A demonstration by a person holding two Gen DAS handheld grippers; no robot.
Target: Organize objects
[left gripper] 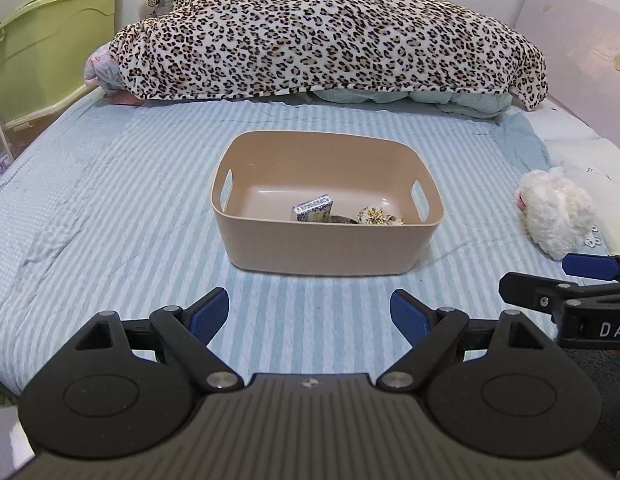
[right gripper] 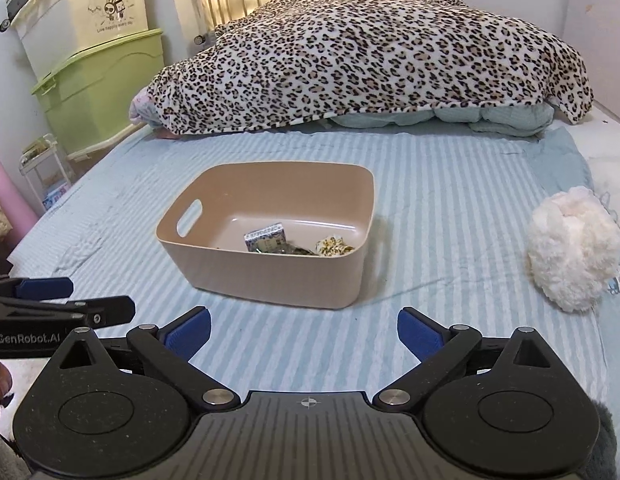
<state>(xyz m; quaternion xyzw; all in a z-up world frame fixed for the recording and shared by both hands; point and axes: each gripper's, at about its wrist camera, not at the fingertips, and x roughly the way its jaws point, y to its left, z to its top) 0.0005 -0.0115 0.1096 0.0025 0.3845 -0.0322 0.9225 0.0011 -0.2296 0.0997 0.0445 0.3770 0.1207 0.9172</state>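
A tan plastic bin (left gripper: 326,248) with cut-out handles stands on the striped bed; it also shows in the right wrist view (right gripper: 262,276). Inside it lie a small blue-and-white box (left gripper: 313,208) (right gripper: 267,237), a patterned fabric item (left gripper: 380,217) (right gripper: 333,247) and a dark item between them. A white fluffy plush (left gripper: 556,210) (right gripper: 568,250) lies on the bed to the bin's right. My left gripper (left gripper: 310,314) is open and empty, in front of the bin. My right gripper (right gripper: 304,334) is open and empty, near the bin's front right.
A leopard-print blanket (left gripper: 330,32) is heaped over bedding at the far end of the bed. Green (right gripper: 98,88) and cream (right gripper: 86,12) storage boxes stand stacked at the left wall. A small white rack (right gripper: 46,172) stands beside the bed.
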